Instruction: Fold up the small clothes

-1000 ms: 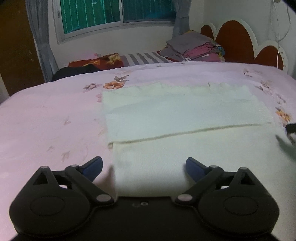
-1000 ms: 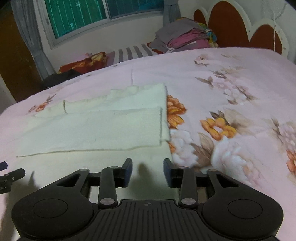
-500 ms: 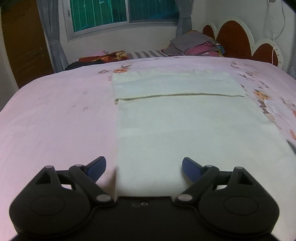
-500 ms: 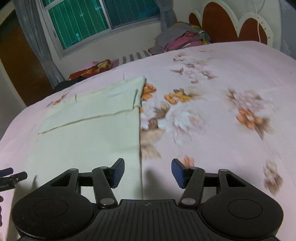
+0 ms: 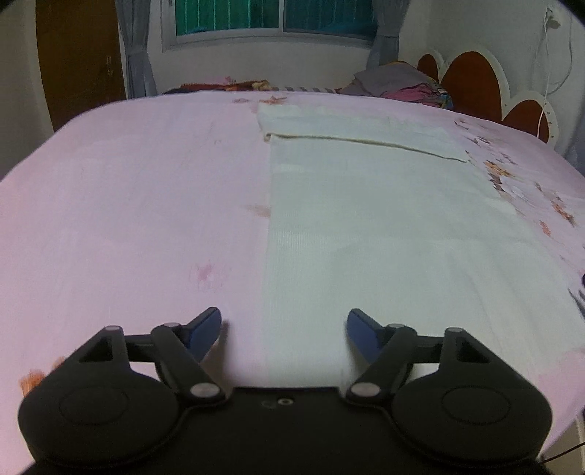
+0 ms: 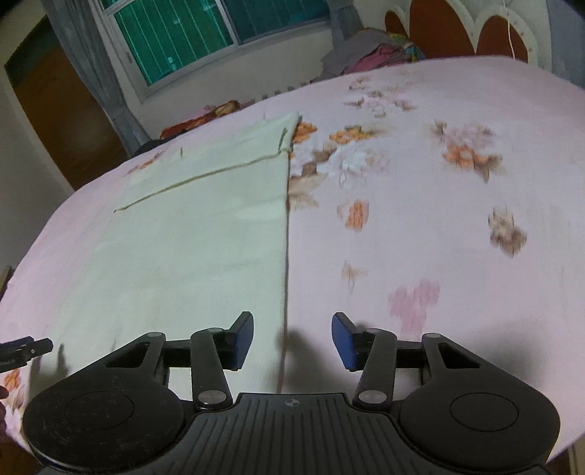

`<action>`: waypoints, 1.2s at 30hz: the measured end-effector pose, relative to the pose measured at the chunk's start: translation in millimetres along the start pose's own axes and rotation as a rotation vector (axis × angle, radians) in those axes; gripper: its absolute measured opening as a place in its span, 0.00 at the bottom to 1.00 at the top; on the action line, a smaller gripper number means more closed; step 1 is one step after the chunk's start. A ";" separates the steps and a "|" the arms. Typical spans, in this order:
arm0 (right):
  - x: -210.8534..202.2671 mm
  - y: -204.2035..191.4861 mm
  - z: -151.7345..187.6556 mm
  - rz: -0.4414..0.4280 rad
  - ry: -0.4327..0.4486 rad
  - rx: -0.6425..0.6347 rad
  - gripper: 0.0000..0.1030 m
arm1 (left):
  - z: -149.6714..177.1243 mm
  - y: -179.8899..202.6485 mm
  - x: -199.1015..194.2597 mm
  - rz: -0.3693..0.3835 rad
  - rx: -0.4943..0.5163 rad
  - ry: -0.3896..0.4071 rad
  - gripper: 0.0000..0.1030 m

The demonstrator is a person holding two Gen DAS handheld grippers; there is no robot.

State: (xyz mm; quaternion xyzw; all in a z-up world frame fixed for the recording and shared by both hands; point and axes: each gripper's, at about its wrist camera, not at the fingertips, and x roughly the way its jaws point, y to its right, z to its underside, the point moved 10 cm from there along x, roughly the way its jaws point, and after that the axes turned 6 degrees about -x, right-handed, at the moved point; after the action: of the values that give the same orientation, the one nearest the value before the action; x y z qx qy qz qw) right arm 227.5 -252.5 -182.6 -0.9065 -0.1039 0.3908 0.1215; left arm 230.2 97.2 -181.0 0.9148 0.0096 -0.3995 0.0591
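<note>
A cream cloth (image 5: 384,226) lies flat on the pink floral bed sheet (image 5: 128,204), its far end folded over into a narrow band (image 5: 351,126). My left gripper (image 5: 284,330) is open and empty, straddling the cloth's near left edge. In the right wrist view the same cloth (image 6: 197,248) lies left of centre. My right gripper (image 6: 292,341) is open and empty, straddling the cloth's near right edge. The left gripper's tip (image 6: 25,349) shows at the far left of the right wrist view.
A stack of folded clothes (image 5: 398,82) sits at the far side of the bed by the scalloped headboard (image 5: 486,87). A dark red blanket (image 5: 226,86) lies under the window (image 5: 270,16). A brown door (image 6: 55,109) stands at the left.
Both grippers have pulled back toward the near end of the cloth and opened wider. The left has shifted left to the cloth's left edge, the right to its right edge.
</note>
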 end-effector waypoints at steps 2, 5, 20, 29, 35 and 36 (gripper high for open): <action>-2.4 -1.7 11.7 -0.018 -0.016 0.014 0.42 | 7.6 -3.9 -4.0 0.015 -0.023 -0.008 0.66; -6.1 -2.7 25.6 -0.035 -0.031 0.035 0.41 | 19.2 -7.8 -7.0 0.040 -0.068 -0.027 0.60; 4.4 6.6 26.9 -0.179 -0.038 0.301 0.41 | 13.5 -16.2 18.2 0.309 -0.382 -0.054 0.47; 10.2 8.2 41.0 -0.307 -0.073 0.453 0.23 | 20.1 -11.0 25.1 0.444 -0.461 -0.092 0.47; 16.8 9.9 35.4 -0.349 -0.085 0.469 0.21 | 17.2 -7.6 30.7 0.424 -0.436 -0.117 0.33; 18.0 8.6 34.4 -0.352 -0.087 0.461 0.21 | 18.3 -8.3 30.8 0.423 -0.441 -0.120 0.28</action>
State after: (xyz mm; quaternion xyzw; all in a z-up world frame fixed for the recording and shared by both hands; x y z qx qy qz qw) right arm 215.3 -250.8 -220.4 -0.8055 -0.1732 0.4154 0.3855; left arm 237.2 102.4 -216.7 0.8364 -0.0982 -0.4199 0.3384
